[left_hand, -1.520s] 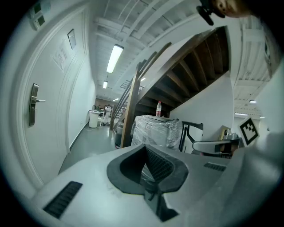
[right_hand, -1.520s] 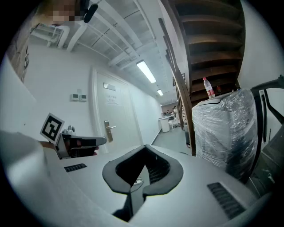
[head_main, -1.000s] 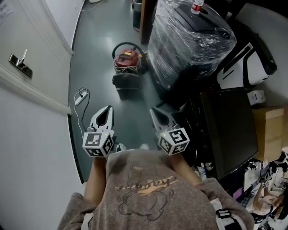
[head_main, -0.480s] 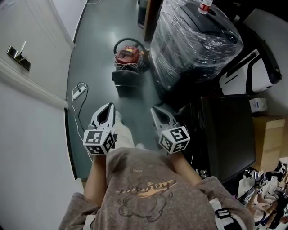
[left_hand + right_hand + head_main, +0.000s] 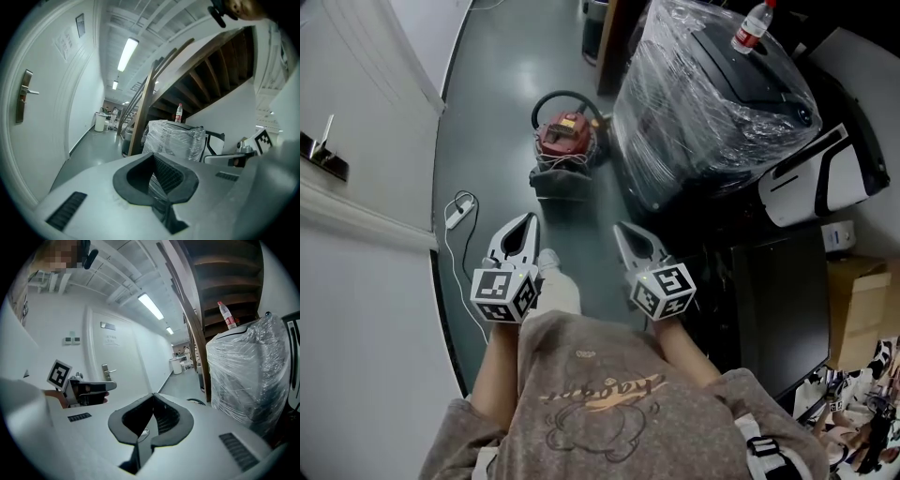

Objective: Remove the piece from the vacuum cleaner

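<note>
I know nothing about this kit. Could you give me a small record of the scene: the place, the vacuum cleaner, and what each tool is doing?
Place: corridor, grey floor, white door on the left
Vacuum cleaner: red, on the floor ahead, beside a plastic-wrapped item
Left tool: shut, empty
Right tool: shut, empty
Contact: none; both tools are short of the vacuum cleaner
Also: bottle on the wrapped item; power strip on the floor

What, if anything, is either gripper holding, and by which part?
Nothing is held. The left gripper and the right gripper both have their jaws together with nothing between them. The round red vacuum cleaner sits on the floor ahead, untouched.
</note>
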Demonstrator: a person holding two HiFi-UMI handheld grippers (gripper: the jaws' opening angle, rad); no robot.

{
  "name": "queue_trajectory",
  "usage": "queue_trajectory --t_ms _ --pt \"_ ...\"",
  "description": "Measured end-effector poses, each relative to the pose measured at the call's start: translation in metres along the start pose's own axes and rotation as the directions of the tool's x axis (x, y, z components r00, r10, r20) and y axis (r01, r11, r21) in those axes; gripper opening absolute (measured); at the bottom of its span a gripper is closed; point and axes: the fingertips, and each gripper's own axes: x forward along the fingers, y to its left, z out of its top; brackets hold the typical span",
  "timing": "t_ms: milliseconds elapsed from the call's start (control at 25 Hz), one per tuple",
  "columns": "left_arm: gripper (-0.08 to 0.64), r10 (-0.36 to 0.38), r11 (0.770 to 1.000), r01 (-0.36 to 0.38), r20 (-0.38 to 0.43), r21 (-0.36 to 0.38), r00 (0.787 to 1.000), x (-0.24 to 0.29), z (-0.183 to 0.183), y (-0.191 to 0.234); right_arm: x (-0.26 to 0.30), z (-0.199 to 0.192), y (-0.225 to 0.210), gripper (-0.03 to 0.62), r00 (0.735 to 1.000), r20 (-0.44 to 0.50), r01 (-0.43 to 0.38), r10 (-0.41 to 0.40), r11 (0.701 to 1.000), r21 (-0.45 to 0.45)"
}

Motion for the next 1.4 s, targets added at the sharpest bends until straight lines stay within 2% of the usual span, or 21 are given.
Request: queue_trajectory --t_ms 320,520,880,1080,1400 --pt "0.002 -0.091 0.996 0.092 -0.046 0.021 0.995 0.086 0.042 0.073 0.11 0.041 -0.02 0.0 0.999 0.014 0.047 -0.047 0.999 0.022" --pt "0.002 -0.135 0.99 0.137 -0.064 0.034 0.989 0.125 0.062 0.105 0.157 0.058 -0.029 0.0 0.997 0.026 0.079 -0.079 0.997 0.025" --pt "0.002 -0.166 0.985 0.168 -0.07 0.023 0.984 0.185 0.078 0.122 0.199 0.071 -0.07 0.0 0.992 0.005 0.123 -0.123 0.991 0.046" --pt "0.003 -0.158 0.987 0.16 -0.077 0.017 0.984 0.21 0.081 0.131 0.222 0.079 -0.092 0.0 0.994 0.0 0.105 -0.105 0.993 0.05" --pt "0.015 -0.162 0.987 0.161 -0.046 -0.011 0.986 0.236 0.089 0.135 0.244 0.093 -0.115 0.007 0.998 0.015 0.062 -0.063 0.998 0.031"
